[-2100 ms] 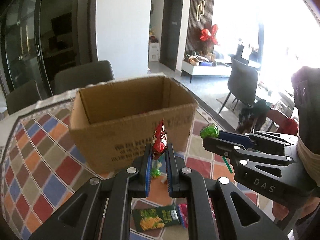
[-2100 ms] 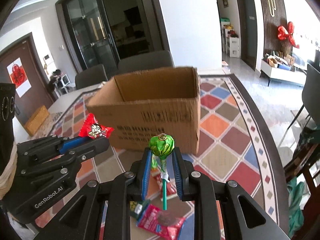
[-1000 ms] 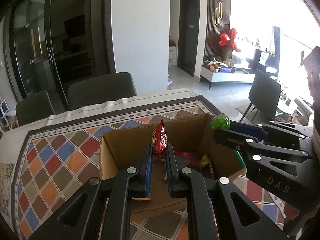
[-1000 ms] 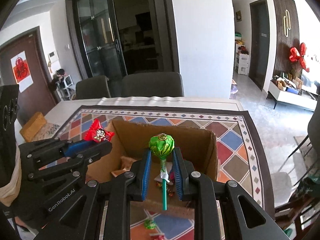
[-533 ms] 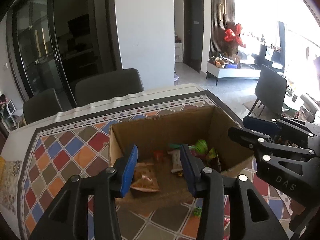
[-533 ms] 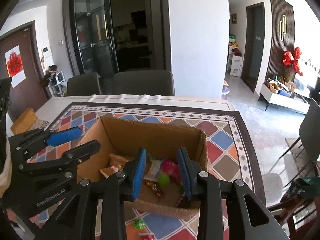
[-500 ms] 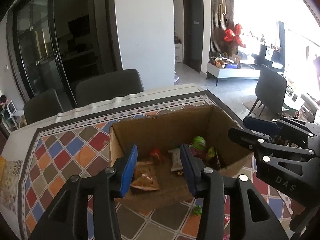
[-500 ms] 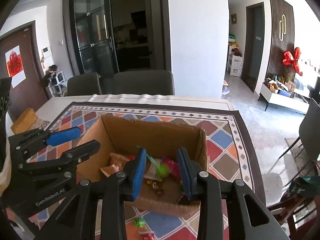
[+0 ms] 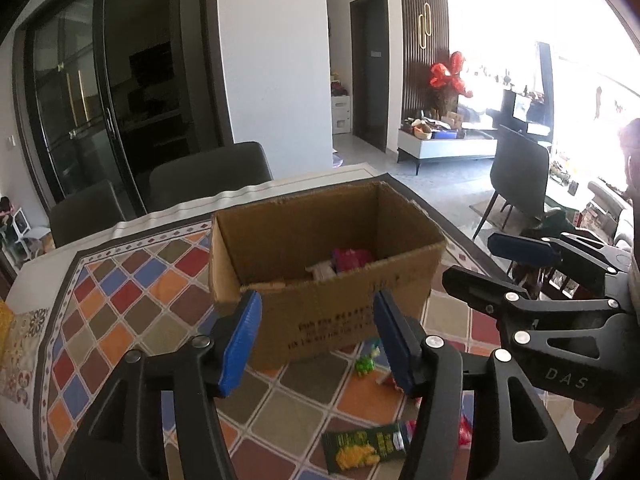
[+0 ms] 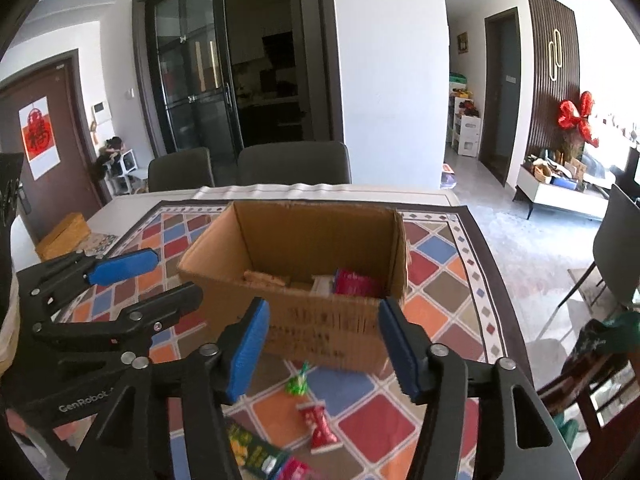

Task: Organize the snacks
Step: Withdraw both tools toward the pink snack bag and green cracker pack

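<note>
The box [image 10: 320, 320] is matt brown corrugated cardboard with rough torn edges, the tablecloth [image 10: 440, 304] a smooth printed sheet, the snack packets [image 10: 320, 428] glossy foil or plastic — and both grippers' fingers [image 9: 240, 340] matt black plastic with ribbed blue pads.
</note>
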`<state>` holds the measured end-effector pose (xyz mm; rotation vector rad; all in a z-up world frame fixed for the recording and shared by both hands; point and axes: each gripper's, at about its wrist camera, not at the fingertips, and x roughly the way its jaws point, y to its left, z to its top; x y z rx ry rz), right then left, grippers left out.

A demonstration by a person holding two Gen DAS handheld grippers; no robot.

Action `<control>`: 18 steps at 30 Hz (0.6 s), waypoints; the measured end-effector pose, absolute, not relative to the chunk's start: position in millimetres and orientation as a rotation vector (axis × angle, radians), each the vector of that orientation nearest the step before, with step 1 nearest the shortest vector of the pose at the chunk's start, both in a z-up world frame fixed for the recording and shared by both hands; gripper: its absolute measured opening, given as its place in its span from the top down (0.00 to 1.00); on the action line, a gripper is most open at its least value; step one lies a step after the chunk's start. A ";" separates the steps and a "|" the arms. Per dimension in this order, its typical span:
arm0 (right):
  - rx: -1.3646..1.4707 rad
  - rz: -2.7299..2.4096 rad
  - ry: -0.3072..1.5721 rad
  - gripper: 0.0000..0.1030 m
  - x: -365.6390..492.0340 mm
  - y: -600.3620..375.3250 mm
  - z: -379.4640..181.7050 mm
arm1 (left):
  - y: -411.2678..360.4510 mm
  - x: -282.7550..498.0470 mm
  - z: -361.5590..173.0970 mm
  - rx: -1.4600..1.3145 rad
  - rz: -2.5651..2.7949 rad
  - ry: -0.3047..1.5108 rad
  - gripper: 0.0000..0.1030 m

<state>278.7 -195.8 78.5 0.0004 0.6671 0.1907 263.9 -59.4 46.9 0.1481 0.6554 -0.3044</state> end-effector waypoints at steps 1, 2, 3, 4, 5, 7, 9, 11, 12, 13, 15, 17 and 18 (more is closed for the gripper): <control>-0.007 0.187 0.665 0.41 272.1 -195.1 76.6 | -59.4 260.6 46.6 0.148 -0.306 0.656 0.43; -0.011 0.185 0.665 0.40 268.1 -194.1 75.3 | -59.0 256.8 44.6 0.147 -0.306 0.658 0.41; -0.016 0.182 0.669 0.40 264.1 -193.1 73.4 | -58.4 253.4 42.8 0.143 -0.307 0.663 0.41; -0.014 0.181 0.673 0.40 259.3 -192.7 70.9 | -57.5 249.5 40.8 0.137 -0.309 0.668 0.41; -0.009 0.182 0.676 0.40 256.3 -192.6 69.5 | -57.0 245.6 38.4 0.134 -0.313 0.674 0.40; 0.001 0.186 0.693 0.40 249.9 -192.3 64.3 | -56.7 239.3 33.4 0.132 -0.316 0.685 0.40; 0.008 0.188 0.714 0.40 244.4 -192.5 56.9 | -55.2 232.9 27.2 0.128 -0.321 0.699 0.38; 0.012 0.186 0.733 0.40 239.6 -192.5 50.3 | -52.7 229.1 19.5 0.123 -0.318 0.713 0.36; 0.016 0.180 0.745 0.37 236.5 -192.8 45.9 | -52.3 226.8 15.3 0.125 -0.314 0.718 0.36; 0.020 0.171 0.759 0.34 233.9 -193.6 40.4 | -52.1 224.5 9.5 0.134 -0.309 0.726 0.35; 0.029 0.155 0.777 0.32 227.4 -194.1 32.1 | -53.0 221.5 1.0 0.145 -0.306 0.739 0.35; 0.040 0.146 0.806 0.32 222.9 -195.0 21.5 | -53.8 218.2 -9.0 0.161 -0.310 0.756 0.35; 0.042 0.144 0.824 0.32 221.1 -195.1 15.4 | -54.1 216.1 -13.6 0.169 -0.309 0.763 0.35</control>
